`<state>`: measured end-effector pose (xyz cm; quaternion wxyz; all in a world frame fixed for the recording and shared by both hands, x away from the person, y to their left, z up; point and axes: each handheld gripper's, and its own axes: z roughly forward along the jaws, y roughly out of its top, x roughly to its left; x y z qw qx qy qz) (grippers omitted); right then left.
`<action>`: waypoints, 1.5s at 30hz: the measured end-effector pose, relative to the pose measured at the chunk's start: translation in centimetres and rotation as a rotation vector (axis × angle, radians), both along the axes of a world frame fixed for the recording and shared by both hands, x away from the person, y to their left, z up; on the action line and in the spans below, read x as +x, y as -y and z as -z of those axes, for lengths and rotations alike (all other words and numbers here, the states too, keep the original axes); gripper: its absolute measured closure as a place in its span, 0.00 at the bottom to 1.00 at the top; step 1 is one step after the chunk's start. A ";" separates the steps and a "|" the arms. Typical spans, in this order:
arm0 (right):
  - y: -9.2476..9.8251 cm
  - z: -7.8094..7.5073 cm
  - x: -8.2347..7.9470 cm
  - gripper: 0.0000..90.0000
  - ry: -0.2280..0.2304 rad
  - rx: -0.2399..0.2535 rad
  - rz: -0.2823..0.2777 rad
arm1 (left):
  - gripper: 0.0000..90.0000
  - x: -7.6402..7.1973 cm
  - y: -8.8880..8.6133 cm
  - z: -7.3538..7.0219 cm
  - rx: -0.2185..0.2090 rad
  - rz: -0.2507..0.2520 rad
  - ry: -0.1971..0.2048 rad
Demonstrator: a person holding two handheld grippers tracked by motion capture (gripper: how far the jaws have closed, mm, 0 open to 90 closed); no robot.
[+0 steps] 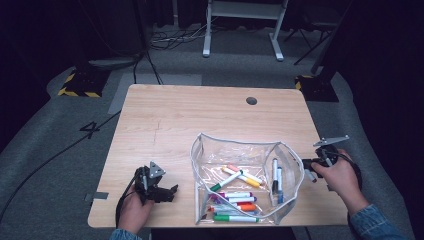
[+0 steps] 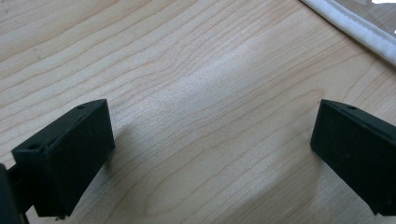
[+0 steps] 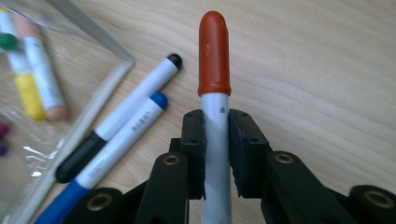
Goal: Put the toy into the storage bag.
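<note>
Clamped in the right hand-held gripper (image 3: 216,154) — a white-barrelled marker with a red cap (image 3: 215,70), pads pressing on the barrel just below the cap, cap pointing away over the light wooden counter (image 1: 165,120). In the high view, right hand-held gripper (image 1: 311,165) held just off the counter's right edge, beside the clear plastic pouch with white trim (image 1: 200,150). Lying open near the counter's front edge, the pouch, with a scatter of coloured markers (image 1: 235,192) inside: green, orange, purple, yellow and pink caps among them. Seen from the right gripper view, a black-capped white marker (image 3: 126,112) and a blue-capped white marker (image 3: 123,135) side by side, touching, just beside the pouch's wall.

Left hand-held gripper (image 1: 167,192) resting low at the counter's front left, just left of the pouch — jaws wide apart, bare wood between them (image 2: 212,154), and the pouch's white trim (image 2: 355,28) at the upper right corner of the left gripper view.
</note>
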<state>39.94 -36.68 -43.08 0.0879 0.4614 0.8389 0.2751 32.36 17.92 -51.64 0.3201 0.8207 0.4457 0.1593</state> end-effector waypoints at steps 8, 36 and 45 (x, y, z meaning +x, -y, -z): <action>-0.9 -4.8 -1.2 0.86 0.039 0.020 -0.078 | 0.00 0.0 0.0 0.0 0.001 -0.001 0.000; -9.7 -14.5 -5.2 0.86 0.109 0.041 -0.424 | 0.00 0.9 -0.1 0.0 0.002 0.010 0.005; -14.0 -14.8 -6.0 0.86 0.087 0.010 -0.547 | 0.00 1.0 -0.1 0.0 -0.001 0.011 0.003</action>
